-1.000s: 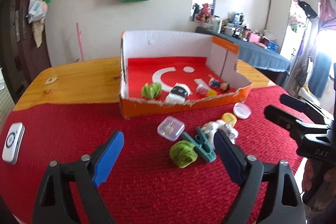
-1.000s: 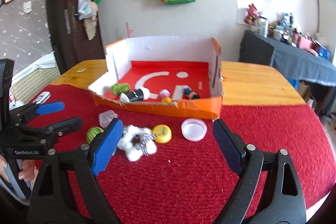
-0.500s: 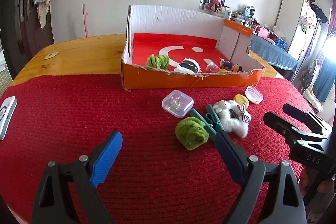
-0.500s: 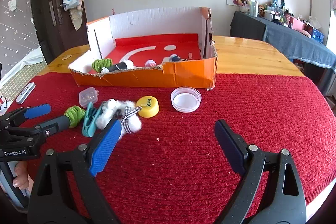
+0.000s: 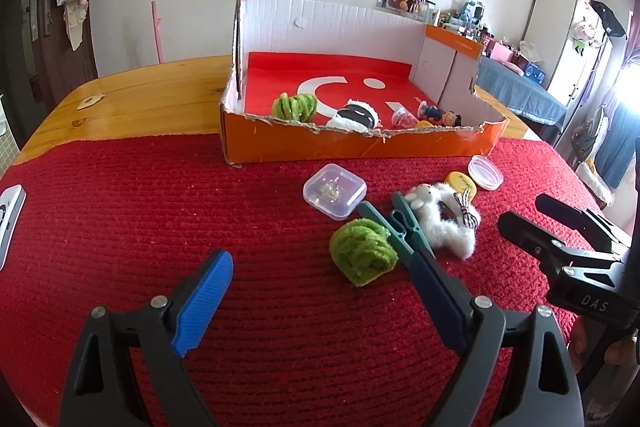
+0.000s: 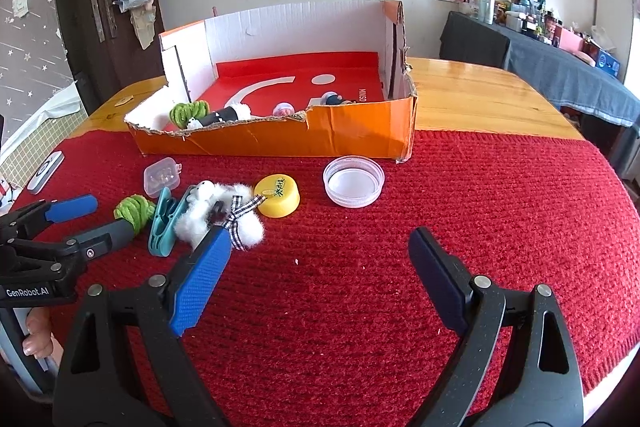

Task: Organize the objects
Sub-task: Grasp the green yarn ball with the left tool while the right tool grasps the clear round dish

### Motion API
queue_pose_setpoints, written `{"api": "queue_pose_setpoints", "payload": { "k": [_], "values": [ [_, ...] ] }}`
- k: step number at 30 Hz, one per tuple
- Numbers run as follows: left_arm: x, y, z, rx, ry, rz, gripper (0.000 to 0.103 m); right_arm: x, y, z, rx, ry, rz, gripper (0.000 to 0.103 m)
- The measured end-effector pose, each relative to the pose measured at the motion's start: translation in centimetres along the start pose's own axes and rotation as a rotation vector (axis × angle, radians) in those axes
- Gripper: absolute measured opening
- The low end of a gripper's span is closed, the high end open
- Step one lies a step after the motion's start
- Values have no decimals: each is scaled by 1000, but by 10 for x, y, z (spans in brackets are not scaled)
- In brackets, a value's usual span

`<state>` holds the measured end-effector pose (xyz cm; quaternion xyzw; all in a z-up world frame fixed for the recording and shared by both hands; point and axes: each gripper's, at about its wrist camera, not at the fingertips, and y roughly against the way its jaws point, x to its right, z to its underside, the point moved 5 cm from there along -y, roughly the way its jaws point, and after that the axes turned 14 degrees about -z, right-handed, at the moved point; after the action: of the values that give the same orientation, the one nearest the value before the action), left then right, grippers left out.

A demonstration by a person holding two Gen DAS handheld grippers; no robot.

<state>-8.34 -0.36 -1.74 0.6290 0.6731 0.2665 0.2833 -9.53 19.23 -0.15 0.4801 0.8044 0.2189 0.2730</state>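
An orange cardboard box [image 5: 360, 147] stands at the far edge of the red cloth, holding a green yarn ball [image 5: 294, 107], a black-and-white toy [image 5: 354, 115] and small figures [image 5: 436, 115]. In front of it lie a clear case [image 5: 334, 191], a green yarn ball [image 5: 362, 255], a teal clip [image 5: 400, 227], a white fluffy toy [image 5: 444, 223], a yellow cap [image 6: 277, 195] and a clear lid [image 6: 353, 181]. My left gripper [image 5: 320, 263] is open, its right finger just beside the loose yarn ball. My right gripper [image 6: 320, 239] is open over bare cloth, its left finger near the fluffy toy [image 6: 216, 215].
A red knitted cloth [image 5: 160, 207] covers the near part of a wooden table [image 5: 152, 95]. A white device [image 5: 10, 219] lies at the cloth's left edge. Each gripper shows at the side of the other's view; a person's fingers [image 6: 38, 343] hold the left one.
Both grippers have come down closer to the cloth, so the loose objects look nearer. Their jaws stay wide. Nothing on the cloth has moved.
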Motion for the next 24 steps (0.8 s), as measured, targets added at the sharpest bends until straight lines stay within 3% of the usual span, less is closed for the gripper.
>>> {"api": "queue_pose_setpoints", "payload": {
  "k": [11, 20, 24],
  "values": [
    [4, -8, -3, -51, -29, 33, 85, 16, -6, -13, -50, -39, -6, 91],
    [7, -14, -7, -52, -73, 33, 71, 29, -17, -25, -99, -24, 31, 91],
    [9, -15, -9, -53, -85, 47, 59, 35, -28, -31, -135, -12, 26, 90]
  ]
}}
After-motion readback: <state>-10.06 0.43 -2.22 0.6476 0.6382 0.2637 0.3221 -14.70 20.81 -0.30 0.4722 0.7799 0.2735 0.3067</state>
